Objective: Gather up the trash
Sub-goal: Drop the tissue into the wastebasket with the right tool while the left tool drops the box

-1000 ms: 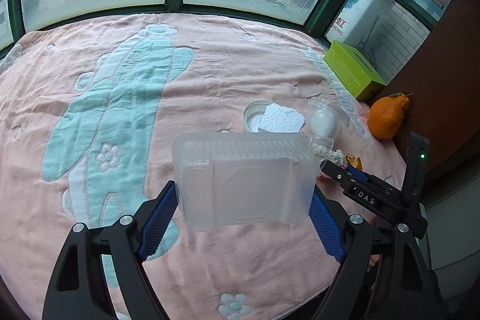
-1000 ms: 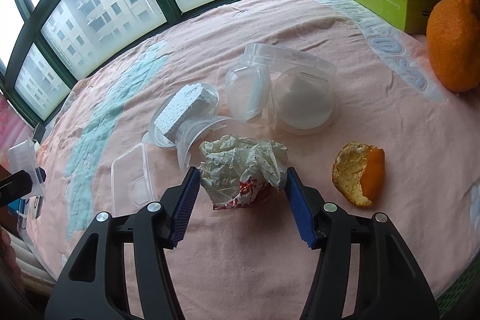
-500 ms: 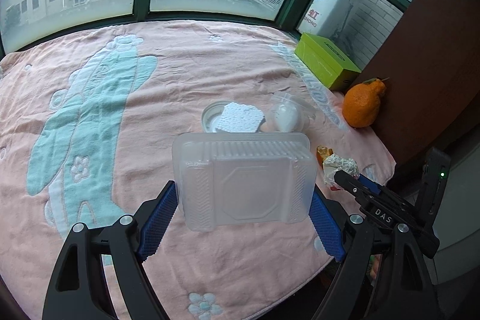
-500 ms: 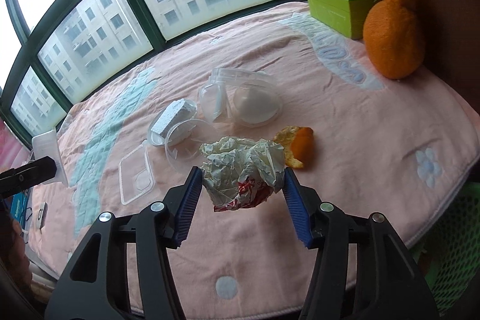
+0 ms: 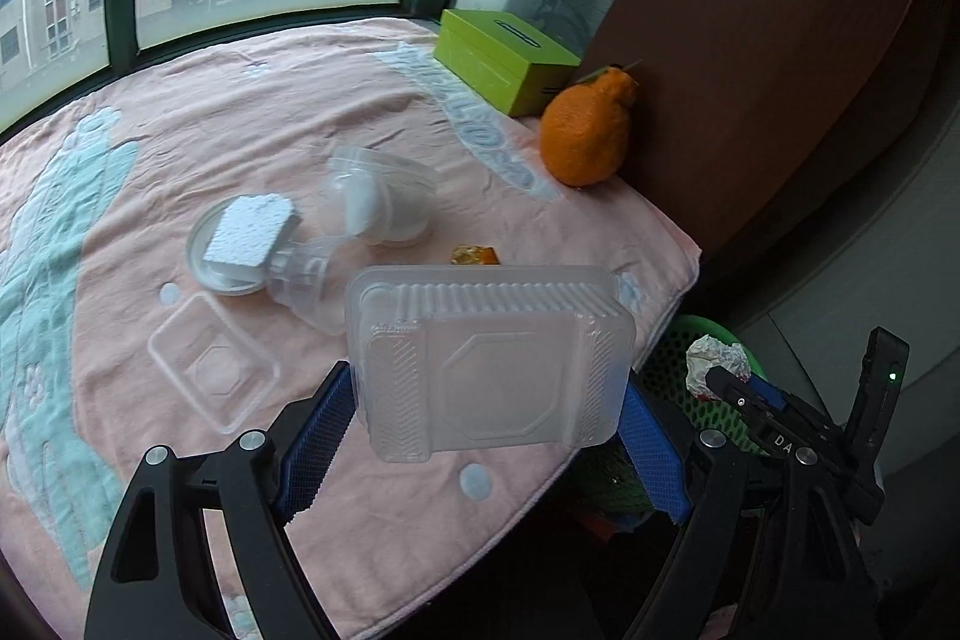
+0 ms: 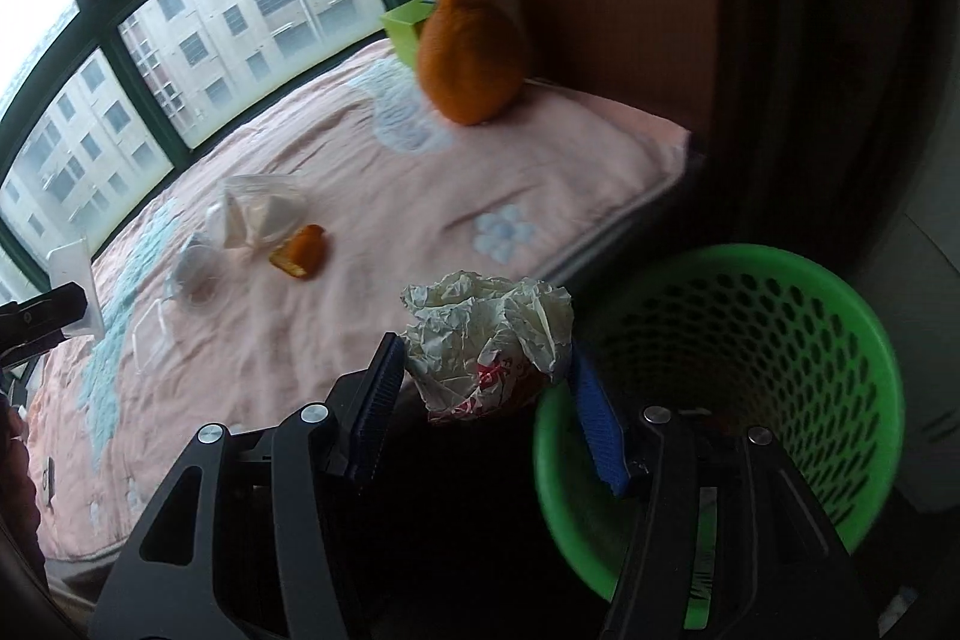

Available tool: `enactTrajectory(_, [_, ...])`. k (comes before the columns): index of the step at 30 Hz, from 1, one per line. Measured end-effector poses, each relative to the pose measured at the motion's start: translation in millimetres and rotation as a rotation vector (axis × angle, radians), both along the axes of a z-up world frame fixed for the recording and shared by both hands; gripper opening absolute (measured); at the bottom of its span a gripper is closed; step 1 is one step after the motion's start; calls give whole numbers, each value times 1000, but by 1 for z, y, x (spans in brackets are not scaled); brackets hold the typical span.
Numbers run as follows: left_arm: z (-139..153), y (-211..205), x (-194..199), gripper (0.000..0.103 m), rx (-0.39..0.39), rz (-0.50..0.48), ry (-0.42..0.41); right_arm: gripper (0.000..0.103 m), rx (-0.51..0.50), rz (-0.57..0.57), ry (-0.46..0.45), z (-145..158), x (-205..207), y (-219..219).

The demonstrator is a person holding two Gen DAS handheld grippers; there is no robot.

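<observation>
Left wrist view. Left gripper [image 5: 489,418]: jaws closed on a clear plastic container [image 5: 489,361], carried above the table edge. On the pink cloth [image 5: 288,100], left to collect: a flat clear lid [image 5: 213,361], a round lid [image 5: 207,253] bearing a white foam block [image 5: 249,235], a tipped clear cup [image 5: 306,283], a pair of domed clear tubs [image 5: 384,202], a scrap of orange peel [image 5: 475,255]. Not obviously trash: a whole orange fruit [image 5: 585,133] and a green box [image 5: 504,55]. Beyond the table edge, the right gripper's body with a crumpled wrapper [image 5: 717,361] over the green basket [image 5: 675,358].

Right wrist view. Right gripper [image 6: 489,394]: jaws narrowed on the crumpled wrapper [image 6: 489,334], hanging just beside the rim of the green basket [image 6: 870,370], not yet over its opening. The basket's inside is too dark to tell what it holds.

Status, as judged: two items in hand, none seen binned; the wrapper's drop is nearest, the container follows, and the tabletop items remain.
</observation>
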State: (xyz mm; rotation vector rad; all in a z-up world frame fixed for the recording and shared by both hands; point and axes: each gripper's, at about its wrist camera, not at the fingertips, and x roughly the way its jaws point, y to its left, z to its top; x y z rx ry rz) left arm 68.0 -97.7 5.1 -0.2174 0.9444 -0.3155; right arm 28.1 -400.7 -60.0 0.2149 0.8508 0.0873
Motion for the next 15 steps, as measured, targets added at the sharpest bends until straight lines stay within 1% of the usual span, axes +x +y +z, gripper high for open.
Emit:
enactTrajectory(5, [1,-42,3,81,-2,-80,8,62,-27,-121,23,-9,-17,-58])
enactTrajectory(6, [1,-50,3,81,-3,-95,11,65,-28,-142,26,-11,-18,-68])
enactTrajectory(8, [1,-67,4,81,4,-125,13,67,-24,-175,27,-12,-23,-87])
enactTrajectory(10, [0,-84,4,81,12,-155,17,73,-30,-206,22,-12,-29,-101])
enactTrajectory(15, [-4,-123,5,81,27,-229,27,74,-9,-254,-3,-8,-46,-125])
